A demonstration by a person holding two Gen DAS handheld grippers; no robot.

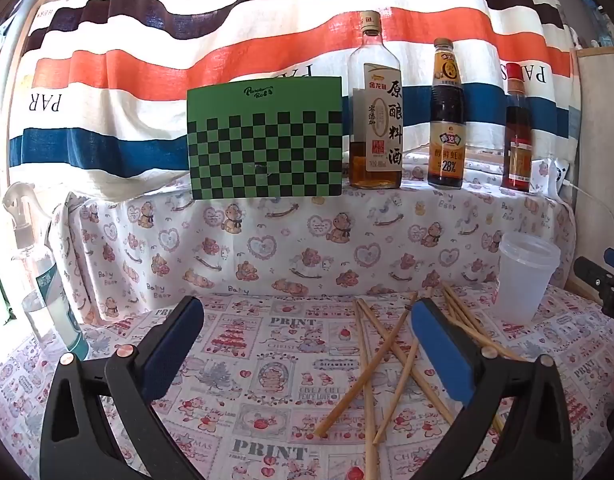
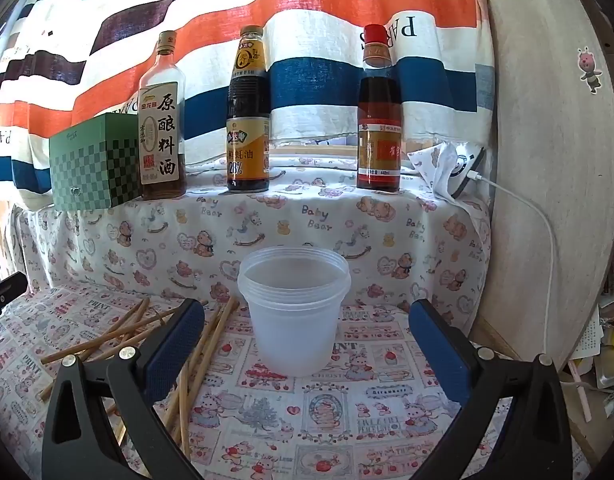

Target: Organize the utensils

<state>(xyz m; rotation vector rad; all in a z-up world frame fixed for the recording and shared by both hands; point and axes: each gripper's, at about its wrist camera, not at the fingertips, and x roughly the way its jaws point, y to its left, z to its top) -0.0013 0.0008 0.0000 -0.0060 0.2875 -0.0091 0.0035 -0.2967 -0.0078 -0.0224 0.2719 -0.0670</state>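
Left gripper (image 1: 307,344): jaws spread to their widest, nothing between the blue pads, nothing held; hovering over the printed tablecloth (image 1: 267,380), tilted slightly downward. Wooden chopsticks (image 1: 381,364) lying loose and crossed on the cloth, just ahead of and partly behind the right-hand finger of this gripper, none of them touched.

Right gripper (image 2: 307,344): likewise fully open, pads empty, pointed at the translucent plastic cup (image 2: 294,320). Cup standing upright on the tablecloth between the two fingers in the right wrist view but farther off, not touched; appears to be several cups nested, with stacked rims. Chopsticks (image 2: 107,336) scattered to the left of the cup, some running under the left-hand finger, none inside the cup.

Behind, on a raised ledge draped in bear-print fabric (image 2: 267,232): green checkered box (image 1: 265,140), cooking wine bottle (image 1: 377,120), oyster sauce bottle (image 1: 447,128), red-capped bottle (image 1: 517,136), all upright in a row. Clear spray bottle (image 1: 39,272) at the far left of the left wrist view. Striped cloth (image 1: 267,32) hanging as backdrop. White cable (image 2: 539,220) trailing down at the right.
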